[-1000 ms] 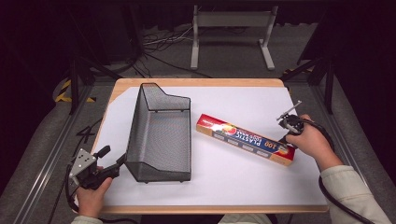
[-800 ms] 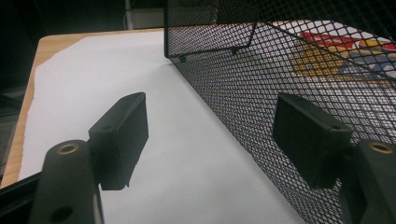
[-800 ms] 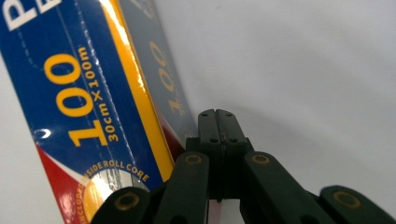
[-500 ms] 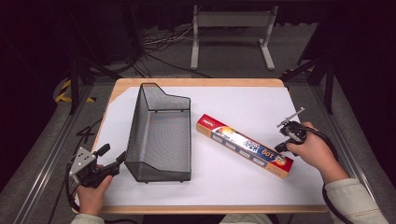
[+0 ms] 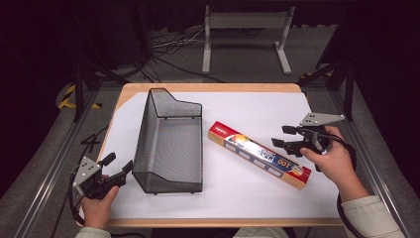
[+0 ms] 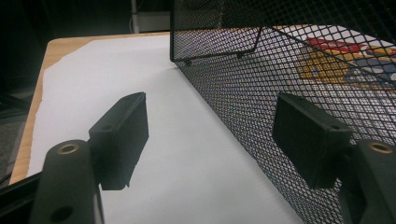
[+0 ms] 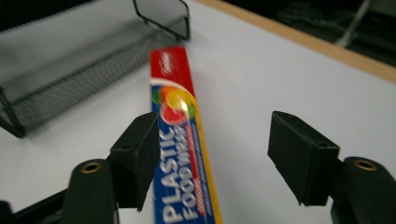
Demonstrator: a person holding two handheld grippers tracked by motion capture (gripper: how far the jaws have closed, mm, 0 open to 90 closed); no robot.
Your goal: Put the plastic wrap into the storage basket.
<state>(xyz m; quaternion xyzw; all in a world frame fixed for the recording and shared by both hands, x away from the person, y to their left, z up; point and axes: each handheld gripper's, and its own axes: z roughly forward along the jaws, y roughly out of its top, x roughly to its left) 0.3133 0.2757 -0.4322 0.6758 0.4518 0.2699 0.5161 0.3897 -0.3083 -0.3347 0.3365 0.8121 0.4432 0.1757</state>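
Observation:
A long red and yellow plastic food wrap box lies flat and diagonal on the white table cover, right of a black wire mesh basket. My right gripper hovers just past the box's right half, held by a hand. Its jaws have just been opening and stand open, with nothing pressed between them. In the right gripper view the box runs under the left jaw of the right gripper. My left gripper rests open at the basket's near left corner. Close up, the mesh wall stands beside the left gripper.
The wooden table's edge frames the white cover. Dark floor, cables and a metal stand lie beyond the far edge. Bare white cover lies behind the box and between the basket and the box.
The box's right end has swung toward the near edge. The right gripper has opened and moved up and away from that end. The left gripper has stayed put.

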